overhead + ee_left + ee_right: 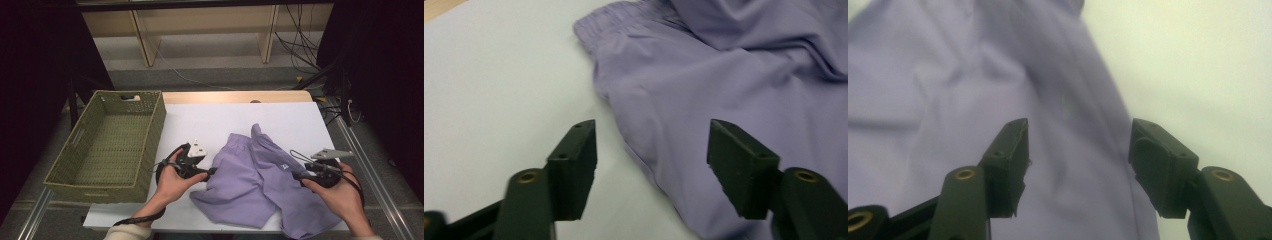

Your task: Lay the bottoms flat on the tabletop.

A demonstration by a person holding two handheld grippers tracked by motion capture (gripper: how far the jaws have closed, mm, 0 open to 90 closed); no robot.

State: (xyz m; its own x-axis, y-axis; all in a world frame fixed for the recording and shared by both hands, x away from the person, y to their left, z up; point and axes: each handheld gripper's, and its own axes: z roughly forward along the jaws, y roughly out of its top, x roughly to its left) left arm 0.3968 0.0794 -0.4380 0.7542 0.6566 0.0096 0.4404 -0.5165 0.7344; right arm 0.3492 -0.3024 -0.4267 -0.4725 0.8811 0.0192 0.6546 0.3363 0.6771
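Both grippers flank the lilac shorts point(260, 180) near the table's point(200, 120) front edge, left gripper point(212, 171) and right gripper point(295, 175) spread empty (waistband pointing away), right one nearer.

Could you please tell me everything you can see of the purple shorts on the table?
The purple shorts are thin, lilac woven cloth with a gathered elastic waistband and a small pale mark on one leg. They lie rumpled and partly folded on the white table, right of the basket, with one leg reaching the near edge. Nothing grips them.
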